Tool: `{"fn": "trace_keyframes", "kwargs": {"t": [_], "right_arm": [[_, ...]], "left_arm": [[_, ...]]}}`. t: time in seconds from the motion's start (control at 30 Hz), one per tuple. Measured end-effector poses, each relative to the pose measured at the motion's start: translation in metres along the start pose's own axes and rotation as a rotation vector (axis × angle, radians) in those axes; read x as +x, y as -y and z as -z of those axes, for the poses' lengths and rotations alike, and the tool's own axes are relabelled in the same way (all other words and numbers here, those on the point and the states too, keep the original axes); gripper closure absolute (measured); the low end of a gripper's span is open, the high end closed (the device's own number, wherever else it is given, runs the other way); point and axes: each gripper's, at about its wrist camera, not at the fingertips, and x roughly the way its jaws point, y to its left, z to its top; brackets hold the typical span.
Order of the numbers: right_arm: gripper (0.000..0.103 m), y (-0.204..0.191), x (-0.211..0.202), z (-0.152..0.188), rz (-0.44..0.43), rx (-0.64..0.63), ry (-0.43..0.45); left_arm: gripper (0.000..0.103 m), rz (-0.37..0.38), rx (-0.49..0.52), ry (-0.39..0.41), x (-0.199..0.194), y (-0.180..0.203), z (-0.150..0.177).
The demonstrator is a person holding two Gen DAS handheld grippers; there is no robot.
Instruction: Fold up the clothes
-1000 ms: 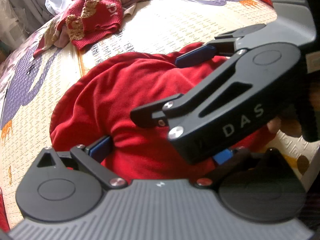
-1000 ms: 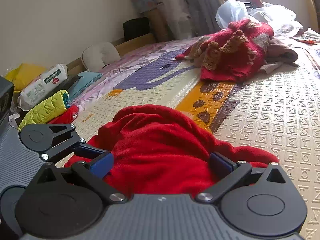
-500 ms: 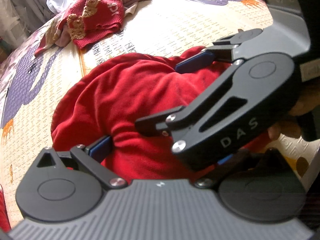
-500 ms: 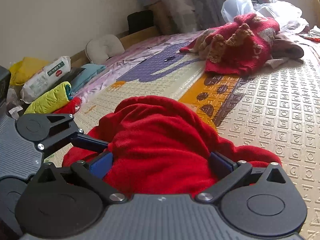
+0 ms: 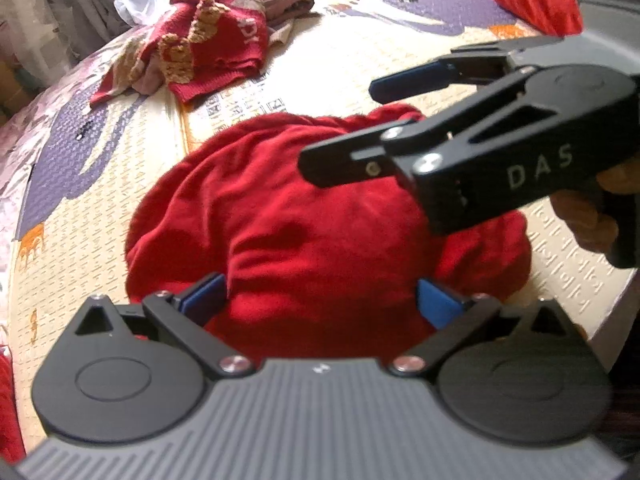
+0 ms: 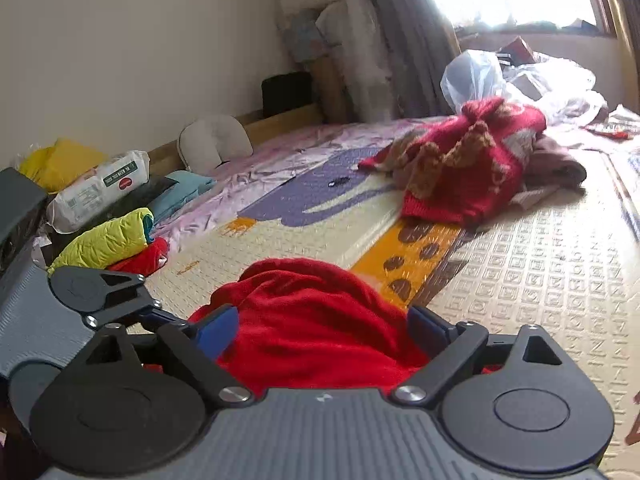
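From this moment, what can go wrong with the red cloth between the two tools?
1. The red garment is a bunched heap, so the closing jaws of the right gripper may pinch several layers and fold it crooked.
2. The two tools are very close: the right gripper hangs over the cloth just ahead of the left gripper, so they may collide.
3. The play mat looks embossed, so dragged cloth might catch.

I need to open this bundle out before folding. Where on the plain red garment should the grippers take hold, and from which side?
The red garment lies bunched in a mound on the mat, with no hem or sleeve clearly showing. Probably best to pinch the loose low edge on its far side, coming down from above. The right gripper hangs there, jaws closing, no cloth between them. The left gripper straddles the near side.
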Motion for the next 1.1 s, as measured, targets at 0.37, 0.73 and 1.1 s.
{"fn": "trace_keyframes", "kwargs": {"t": [0.37, 0.73, 1.1], "right_arm": [[0.052, -0.006, -0.03, 0.003, 0.098, -0.096, -0.004], [0.074, -0.025, -0.022, 0.028, 0.06, -0.183, -0.093], [0.074, -0.023, 0.01, 0.043, 0.074, -0.215, -0.207]], "left_arm": [[0.0, -0.076, -0.097, 0.053, -0.04, -0.026, 0.015], [0.0, -0.179, -0.15, 0.056, -0.01, -0.049, -0.001], [0.0, -0.169, -0.168, -0.014, 0.02, -0.051, -0.001]]}}
